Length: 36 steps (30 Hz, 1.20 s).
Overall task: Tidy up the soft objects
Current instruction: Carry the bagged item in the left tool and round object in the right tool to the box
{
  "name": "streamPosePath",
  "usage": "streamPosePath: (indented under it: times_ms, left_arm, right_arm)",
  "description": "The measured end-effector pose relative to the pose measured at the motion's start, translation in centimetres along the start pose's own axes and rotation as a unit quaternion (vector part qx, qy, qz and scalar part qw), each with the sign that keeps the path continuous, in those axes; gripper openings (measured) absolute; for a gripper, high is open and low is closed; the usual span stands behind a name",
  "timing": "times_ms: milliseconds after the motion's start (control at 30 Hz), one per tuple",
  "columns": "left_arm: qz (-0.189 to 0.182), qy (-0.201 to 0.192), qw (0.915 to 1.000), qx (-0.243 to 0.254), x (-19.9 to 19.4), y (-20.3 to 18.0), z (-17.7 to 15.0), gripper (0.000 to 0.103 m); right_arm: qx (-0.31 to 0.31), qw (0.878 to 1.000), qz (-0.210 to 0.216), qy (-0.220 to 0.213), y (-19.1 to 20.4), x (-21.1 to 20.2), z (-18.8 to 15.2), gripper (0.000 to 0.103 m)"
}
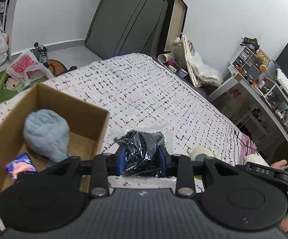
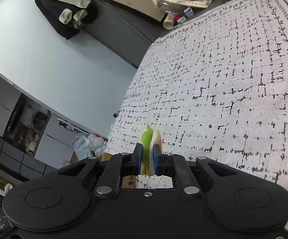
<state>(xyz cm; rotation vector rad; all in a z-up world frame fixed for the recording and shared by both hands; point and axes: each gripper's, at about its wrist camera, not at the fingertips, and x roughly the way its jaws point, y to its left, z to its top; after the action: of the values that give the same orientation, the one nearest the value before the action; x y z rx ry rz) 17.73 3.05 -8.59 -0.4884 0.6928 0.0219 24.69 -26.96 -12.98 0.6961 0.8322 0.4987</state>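
My left gripper [image 1: 142, 155] is shut on a clear plastic bag of black fabric [image 1: 142, 145], held just above the bed, right of an open cardboard box [image 1: 96, 107]. Inside the box lie a fluffy grey-blue plush [image 1: 46, 133] and a small colourful packet [image 1: 21, 166]. My right gripper [image 2: 148, 155] is shut on a thin green, white and orange soft toy [image 2: 150, 137], held above the bedspread. Part of the right gripper [image 1: 263, 171] and a pale plush [image 1: 200, 152] show at the lower right of the left wrist view.
The bed carries a white spread with black dashes [image 1: 144, 87] [image 2: 223, 79]. A cluttered desk with shelves [image 1: 263, 87] stands right of the bed. Bags [image 1: 26, 65] lie on the floor beyond the box. A dark wardrobe [image 1: 132, 16] stands behind the bed.
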Motion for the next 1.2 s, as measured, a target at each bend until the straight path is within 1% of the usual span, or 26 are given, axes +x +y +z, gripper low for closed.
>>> streamPosePath:
  times_ms: [167, 367, 567, 733, 867, 967, 1133, 1200]
  left_arm:
    - [-0.01, -0.003, 0.9999, -0.006, -1.1, 1.3, 0.8, 0.032]
    - [-0.026, 0.0, 0.9997, -0.003, -2.0, 3.3, 1.6, 0.032]
    - [-0.028, 0.001, 0.9996, -0.008, -2.6, 5.8, 2.5, 0.033]
    - [-0.026, 0.01, 0.9993, -0.024, -2.6, 8.1, 2.9, 0.033]
    - [-0.031, 0.018, 0.9987, -0.036, -2.5, 9.3, 3.1, 0.033]
    - [-0.027, 0.026, 0.9983, -0.043, -2.5, 10.1, 3.1, 0.033]
    - [-0.025, 0.049, 0.9972, -0.051, -2.1, 11.2, 2.9, 0.034]
    - [-0.016, 0.054, 0.9971, -0.053, -1.9, 11.3, 2.8, 0.035]
  right_arm:
    - [-0.006, 1.0, 0.003, -0.007, 1.8, -0.6, -1.1, 0.012]
    - [-0.028, 0.999, 0.011, -0.011, 5.4, -0.7, -1.8, 0.012]
    - [-0.047, 0.999, 0.017, -0.012, 8.3, -0.2, -2.7, 0.012]
    - [-0.062, 0.998, 0.022, -0.007, 10.3, 1.0, -3.6, 0.012]
    - [-0.067, 0.998, 0.021, -0.001, 11.7, 2.1, -4.2, 0.012]
    - [-0.073, 0.997, 0.022, 0.004, 12.7, 3.1, -4.6, 0.012]
    - [-0.081, 0.996, 0.02, 0.012, 14.2, 4.8, -5.0, 0.012]
    - [-0.084, 0.996, 0.018, 0.015, 14.7, 5.4, -5.2, 0.012]
